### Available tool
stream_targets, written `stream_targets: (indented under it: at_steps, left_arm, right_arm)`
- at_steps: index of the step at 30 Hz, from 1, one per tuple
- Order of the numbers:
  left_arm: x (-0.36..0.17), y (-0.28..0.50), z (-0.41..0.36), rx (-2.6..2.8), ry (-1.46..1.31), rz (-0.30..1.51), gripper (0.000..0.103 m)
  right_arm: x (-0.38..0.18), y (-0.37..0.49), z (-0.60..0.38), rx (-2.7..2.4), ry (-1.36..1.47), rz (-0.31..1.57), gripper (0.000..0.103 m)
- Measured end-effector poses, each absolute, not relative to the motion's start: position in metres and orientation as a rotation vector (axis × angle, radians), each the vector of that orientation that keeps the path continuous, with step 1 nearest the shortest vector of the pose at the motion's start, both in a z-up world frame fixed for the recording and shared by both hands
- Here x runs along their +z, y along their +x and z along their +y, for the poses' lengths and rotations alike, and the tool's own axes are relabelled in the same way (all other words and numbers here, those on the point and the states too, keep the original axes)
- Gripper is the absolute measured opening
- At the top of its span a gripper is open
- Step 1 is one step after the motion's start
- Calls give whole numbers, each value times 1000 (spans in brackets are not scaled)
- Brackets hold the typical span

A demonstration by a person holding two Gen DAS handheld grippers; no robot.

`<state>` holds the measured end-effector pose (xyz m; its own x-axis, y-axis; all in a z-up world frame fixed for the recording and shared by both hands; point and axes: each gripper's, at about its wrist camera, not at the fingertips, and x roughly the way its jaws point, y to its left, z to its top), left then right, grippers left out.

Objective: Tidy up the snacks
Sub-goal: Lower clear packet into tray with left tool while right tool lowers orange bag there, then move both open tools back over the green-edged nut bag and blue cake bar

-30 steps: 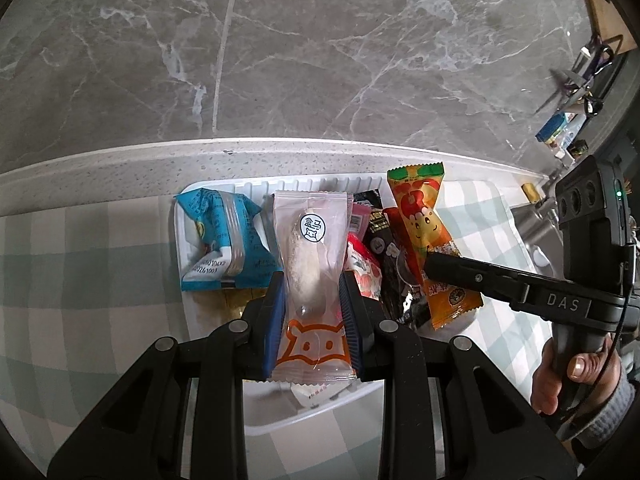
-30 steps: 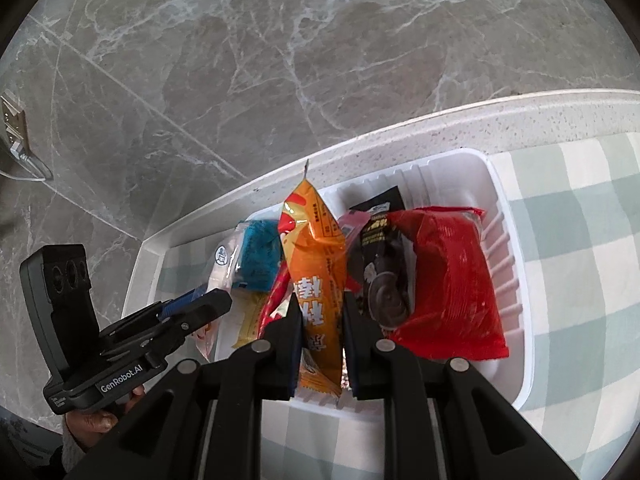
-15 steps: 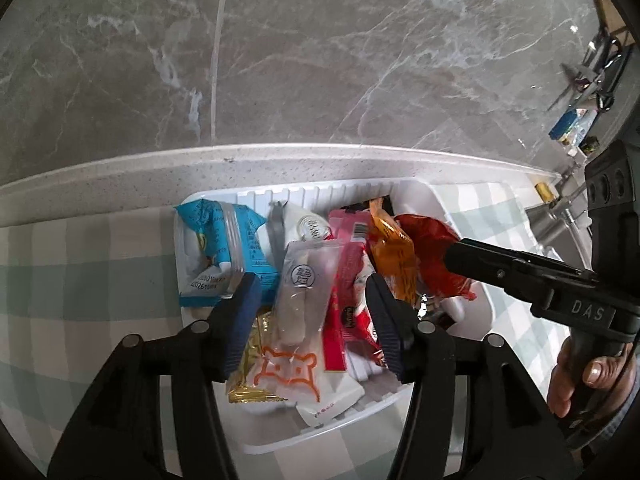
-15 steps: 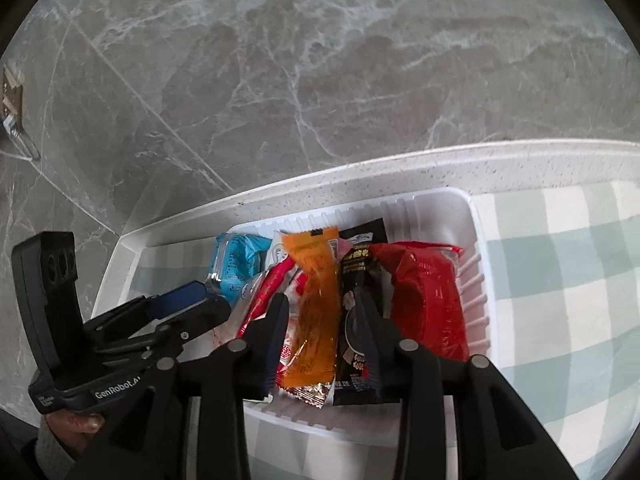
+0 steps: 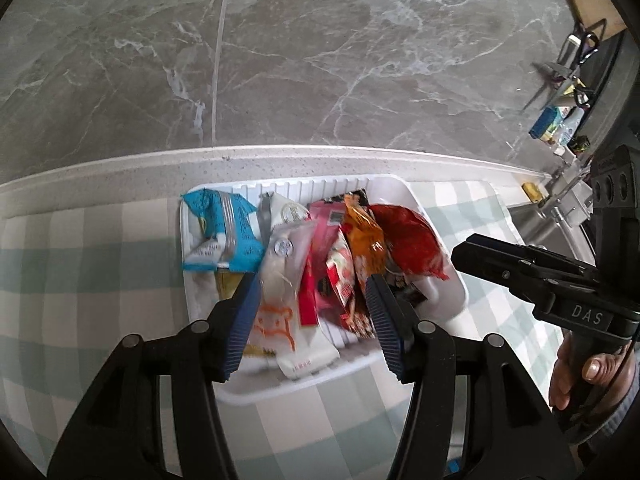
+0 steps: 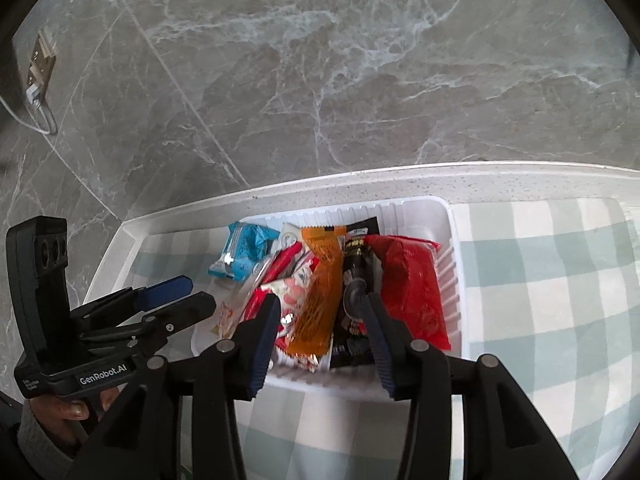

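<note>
Bench (image 5: 80, 280): checked cloth is carrying a white tray (image 5: 448, 276) crowded with snacks.
Left gripper (image 5: 312, 312): hanging apart, empty.
Right gripper (image 6: 320, 320): jaws just opening, empty.
Risk: orange packet (image 6: 320, 292) is leaning loosely; it may topple.

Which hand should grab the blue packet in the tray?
Left. The left tongs, just opened with nothing gripped, hang beside the blue packet; the right tongs, also just opened, hang over the orange packet.

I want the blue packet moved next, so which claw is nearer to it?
Left. The left claw hangs open just below and beside the blue packet; the right claw is open over the orange and black packets, further along the tray.
</note>
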<state>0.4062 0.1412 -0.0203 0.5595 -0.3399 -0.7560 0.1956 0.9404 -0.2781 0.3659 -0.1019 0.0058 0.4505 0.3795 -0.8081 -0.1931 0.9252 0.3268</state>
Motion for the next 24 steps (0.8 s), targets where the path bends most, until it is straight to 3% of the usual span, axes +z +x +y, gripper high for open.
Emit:
stream_targets:
  at_steps: [24]
  left_arm:
    - [-27,280,137,-377,-124,963,55]
  right_arm:
    - [23,248,-99,324,146,1038,50]
